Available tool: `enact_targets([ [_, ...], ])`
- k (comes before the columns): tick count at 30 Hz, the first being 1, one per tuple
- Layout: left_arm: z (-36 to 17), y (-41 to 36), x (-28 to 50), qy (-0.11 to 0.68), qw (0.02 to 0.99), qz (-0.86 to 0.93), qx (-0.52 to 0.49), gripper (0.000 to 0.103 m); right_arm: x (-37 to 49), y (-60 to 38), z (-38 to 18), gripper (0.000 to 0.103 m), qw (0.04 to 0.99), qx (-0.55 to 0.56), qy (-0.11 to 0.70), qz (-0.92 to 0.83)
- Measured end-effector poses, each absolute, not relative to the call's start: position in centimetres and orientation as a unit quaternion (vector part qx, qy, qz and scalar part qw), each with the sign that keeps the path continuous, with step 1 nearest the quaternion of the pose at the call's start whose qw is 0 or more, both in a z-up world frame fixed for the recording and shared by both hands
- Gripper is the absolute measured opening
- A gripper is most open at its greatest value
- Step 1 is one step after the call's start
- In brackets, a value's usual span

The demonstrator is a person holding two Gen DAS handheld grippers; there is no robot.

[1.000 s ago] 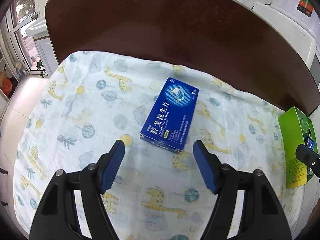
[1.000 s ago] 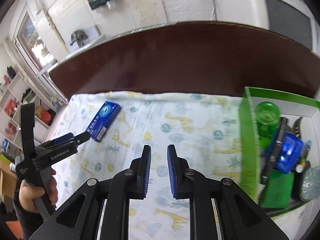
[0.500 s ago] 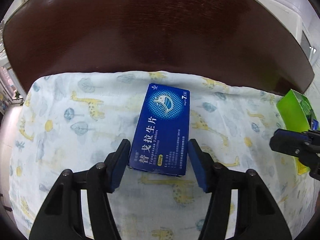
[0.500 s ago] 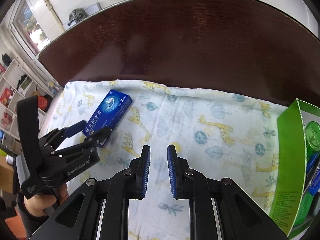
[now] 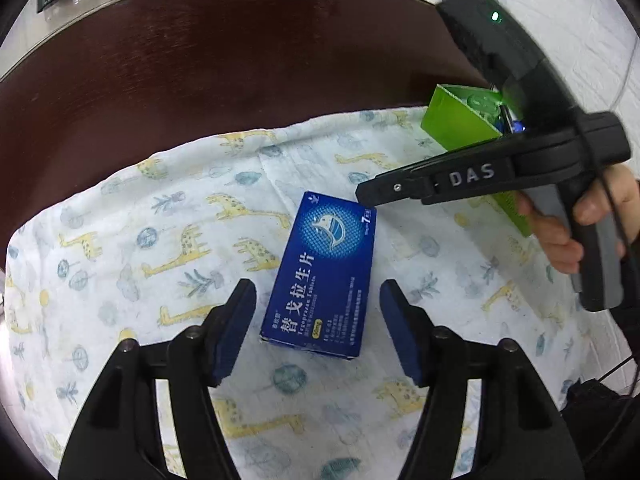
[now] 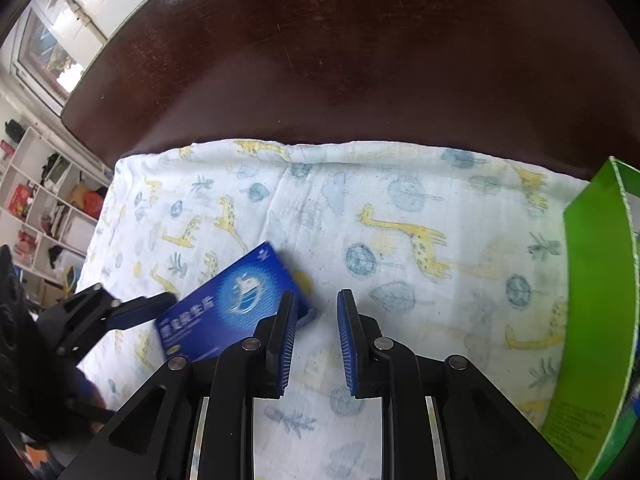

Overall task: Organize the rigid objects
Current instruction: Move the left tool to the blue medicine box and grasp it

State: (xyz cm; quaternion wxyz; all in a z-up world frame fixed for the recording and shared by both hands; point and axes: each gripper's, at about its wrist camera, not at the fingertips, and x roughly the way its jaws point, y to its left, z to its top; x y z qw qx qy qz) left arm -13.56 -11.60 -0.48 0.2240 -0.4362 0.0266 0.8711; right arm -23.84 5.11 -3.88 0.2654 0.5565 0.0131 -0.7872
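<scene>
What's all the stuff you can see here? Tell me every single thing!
table: 1, dark brown, under everything
cloth: 1, white with yellow giraffes, spread on the table
medicine box: 1, blue, lying flat on the cloth
open box: 1, green, at the cloth's right end; contents too hidden to name
shelves: 1 set, white, background left
left gripper: 1, black with blue fingers, open, jaws just opened wider, medicine box between them untouched
right gripper: 1, black with blue fingers, shut, empty, near the medicine box's far corner
hand: 1, holding the right gripper's handle
</scene>
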Motion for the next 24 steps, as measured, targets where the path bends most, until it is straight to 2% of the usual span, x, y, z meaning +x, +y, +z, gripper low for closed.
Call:
enact_targets([
  [1, -0.1, -12.3, -13.6, 0.013, 0.223, 0.873, -0.433, 0.078, -24.1, 4.9, -4.0, 0.021, 0.271, 0.554, 0.015, -0.787],
  [2, 0.0, -13.1, -13.6, 0.0, 0.219, 0.876, -0.43, 0.081, -24.2, 4.7, -4.0, 0.021, 0.279, 0.552, 0.016, -0.785],
  [7, 0.0, -14.8, -12.1, -0.067, 0.178, 0.874, -0.446, 0.079, -24.4, 2.5, -4.5, 0.024, 0.329, 0.566, 0.019, -0.755],
  [9, -1.5, -15.1, -12.8, -0.127, 0.171, 0.852, -0.478, 0.061, -24.0, 2.0, -4.6, 0.024, 0.34, 0.563, 0.023, -0.753],
  [10, -2.4, -15.1, -13.4, -0.15, 0.166, 0.836, -0.501, 0.035, -23.7, 1.9, -4.7, 0.024, 0.343, 0.563, 0.024, -0.752],
  [11, -3.4, -15.2, -14.2, -0.169, 0.153, 0.823, -0.521, 0.022, -23.4, 1.9, -4.7, 0.024, 0.344, 0.563, 0.025, -0.751],
  [12, -3.8, -15.7, -14.4, -0.196, 0.152, 0.82, -0.516, 0.025, -22.9, 1.9, -4.7, 0.024, 0.344, 0.564, 0.027, -0.75],
  [14, -3.9, -16.4, -14.5, -0.22, 0.141, 0.82, -0.51, 0.022, -21.9, 2.1, -4.5, 0.024, 0.338, 0.563, 0.038, -0.753],
  [18, -3.5, -16.4, -14.3, -0.208, 0.129, 0.827, -0.506, 0.022, -19.1, 2.8, -4.5, 0.024, 0.348, 0.575, 0.042, -0.739],
  [21, -3.5, -16.0, -14.3, -0.193, 0.129, 0.831, -0.506, 0.026, -17.6, 2.9, -4.4, 0.024, 0.359, 0.57, 0.055, -0.737],
  [23, -3.6, -15.2, -14.5, -0.181, 0.13, 0.831, -0.509, 0.039, -17.8, 3.3, -3.9, 0.024, 0.352, 0.565, 0.048, -0.745],
  [24, -3.8, -14.7, -14.6, -0.175, 0.132, 0.832, -0.51, 0.042, -17.9, 3.4, -3.9, 0.024, 0.347, 0.562, 0.045, -0.749],
])
